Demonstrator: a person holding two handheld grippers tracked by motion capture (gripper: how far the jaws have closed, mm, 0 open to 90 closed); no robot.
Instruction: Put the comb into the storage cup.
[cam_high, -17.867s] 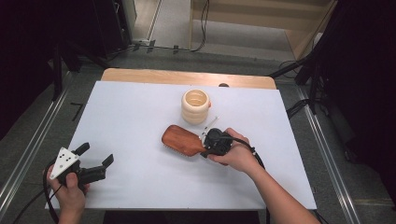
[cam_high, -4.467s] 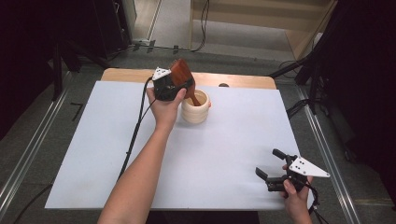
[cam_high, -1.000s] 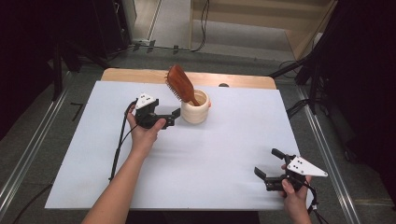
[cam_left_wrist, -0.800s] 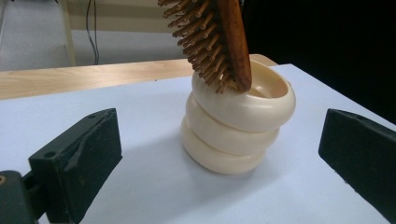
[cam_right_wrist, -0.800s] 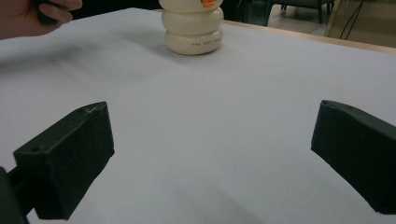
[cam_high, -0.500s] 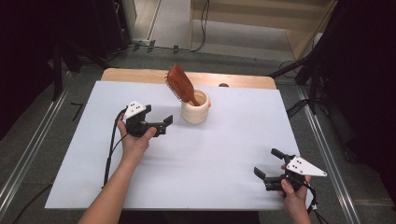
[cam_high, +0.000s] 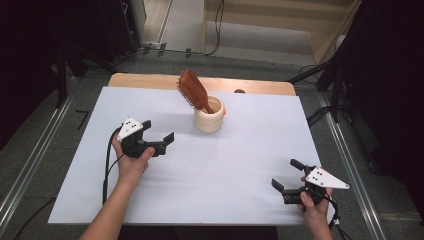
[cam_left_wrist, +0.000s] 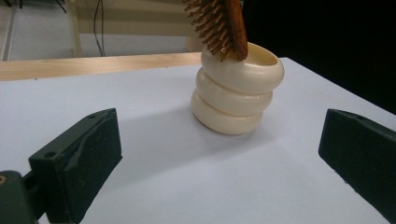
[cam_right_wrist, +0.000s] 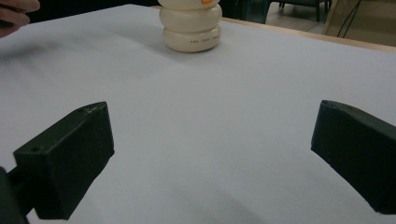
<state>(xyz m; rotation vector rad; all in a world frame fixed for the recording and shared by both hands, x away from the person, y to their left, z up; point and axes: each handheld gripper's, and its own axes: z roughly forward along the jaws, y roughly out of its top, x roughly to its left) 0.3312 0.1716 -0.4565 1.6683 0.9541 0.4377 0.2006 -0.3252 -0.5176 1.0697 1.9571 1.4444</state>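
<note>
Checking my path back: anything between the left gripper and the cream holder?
Nothing: bare white tabletop separates left gripper from cream ringed holder, per left gripper view.

The hairbrush (cam_high: 194, 90) handle is hidden inside the cream holder (cam_high: 209, 115). In the left gripper view its head (cam_left_wrist: 219, 25) is cut off by the top edge. In the right gripper view, the holder's (cam_right_wrist: 191, 28) top is cropped and its small lettering is unreadable.

A white-topped counter (cam_high: 225, 170) filled the middle of the frame, a wooden strip along its far edge; a cream ribbed cup (cam_high: 209, 116) stood upper centre.
</note>
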